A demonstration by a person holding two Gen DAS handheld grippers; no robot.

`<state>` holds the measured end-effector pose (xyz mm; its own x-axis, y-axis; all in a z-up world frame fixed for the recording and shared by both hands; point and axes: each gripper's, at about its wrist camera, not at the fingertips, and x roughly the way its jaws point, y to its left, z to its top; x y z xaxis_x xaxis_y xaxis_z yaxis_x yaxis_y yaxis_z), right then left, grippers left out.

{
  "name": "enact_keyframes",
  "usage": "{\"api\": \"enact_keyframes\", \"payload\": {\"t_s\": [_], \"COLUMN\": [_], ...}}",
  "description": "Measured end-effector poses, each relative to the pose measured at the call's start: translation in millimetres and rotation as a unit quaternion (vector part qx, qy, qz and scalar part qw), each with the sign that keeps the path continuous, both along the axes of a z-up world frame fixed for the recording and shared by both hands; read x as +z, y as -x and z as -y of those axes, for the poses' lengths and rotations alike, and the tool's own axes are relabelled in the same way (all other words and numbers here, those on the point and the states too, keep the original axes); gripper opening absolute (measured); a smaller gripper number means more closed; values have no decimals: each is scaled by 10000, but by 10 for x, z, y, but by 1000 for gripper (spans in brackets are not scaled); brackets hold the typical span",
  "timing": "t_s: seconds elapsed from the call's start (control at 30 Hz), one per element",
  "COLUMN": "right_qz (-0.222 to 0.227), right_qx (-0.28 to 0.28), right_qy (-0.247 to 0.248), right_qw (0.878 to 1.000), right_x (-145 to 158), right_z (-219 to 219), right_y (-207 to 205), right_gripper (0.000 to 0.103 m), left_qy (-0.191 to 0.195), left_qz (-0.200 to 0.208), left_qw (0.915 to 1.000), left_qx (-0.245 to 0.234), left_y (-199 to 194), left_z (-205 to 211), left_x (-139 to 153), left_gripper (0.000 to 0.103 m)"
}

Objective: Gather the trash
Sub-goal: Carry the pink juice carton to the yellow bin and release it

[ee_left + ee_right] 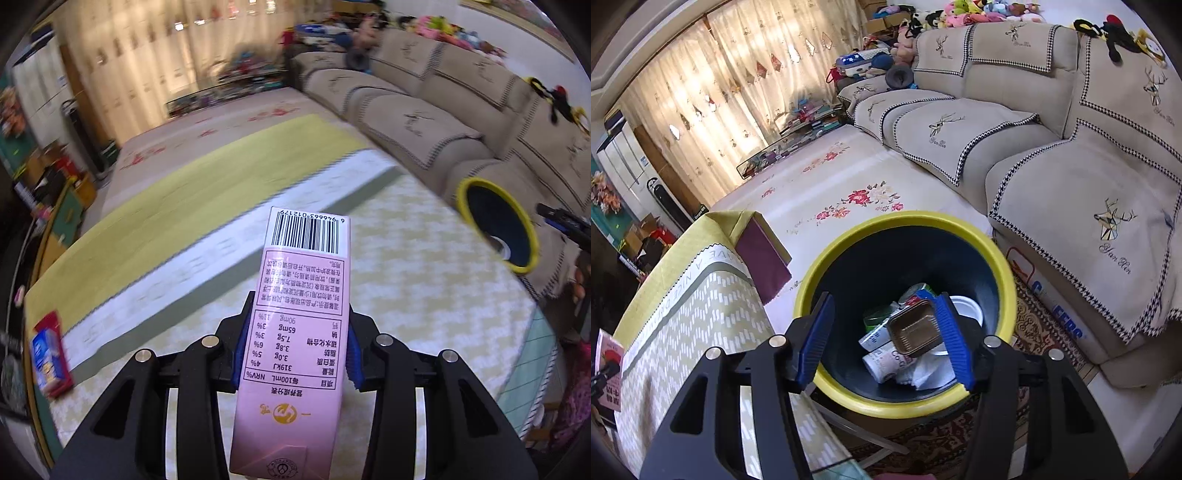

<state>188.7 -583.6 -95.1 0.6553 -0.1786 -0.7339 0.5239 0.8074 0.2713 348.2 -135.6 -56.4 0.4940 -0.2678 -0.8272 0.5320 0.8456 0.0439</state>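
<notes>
My left gripper [295, 343] is shut on a pink milk carton [301, 317], held above the table with its barcode end pointing away. The yellow-rimmed dark trash bin [496, 225] lies off the table's right edge. In the right wrist view the same bin [905, 400] is right below my right gripper [886, 332], which is open and empty over its mouth. Inside the bin lie a brown foil tray [914, 330], a white cup lid [967, 308], crumpled paper [923, 369] and other wrappers. The pink carton shows at the far left edge [607, 369].
The table [406, 295] has a green patterned cloth with a yellow runner. A red and blue snack packet [50, 354] lies at its left edge. A beige sofa [1071, 184] stands behind the bin, on a floral rug [849, 184].
</notes>
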Motion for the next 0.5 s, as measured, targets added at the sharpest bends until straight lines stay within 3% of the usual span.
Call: {"api": "enact_keyframes", "payload": {"t_s": [0.23, 0.5], "right_qz": [43, 181], "right_qx": [-108, -291], "right_qy": [124, 36], "right_qw": [9999, 9994], "right_x": [21, 9], "right_z": [259, 602], "right_y": [273, 707], "right_gripper": [57, 57], "left_qy": [134, 267], "left_qz": [-13, -110], "left_qw": [9957, 9824], "left_qx": [-919, -1844], "left_y": [204, 380], "left_z": [1148, 2595], "left_x": [106, 118], "left_gripper": [41, 41]}}
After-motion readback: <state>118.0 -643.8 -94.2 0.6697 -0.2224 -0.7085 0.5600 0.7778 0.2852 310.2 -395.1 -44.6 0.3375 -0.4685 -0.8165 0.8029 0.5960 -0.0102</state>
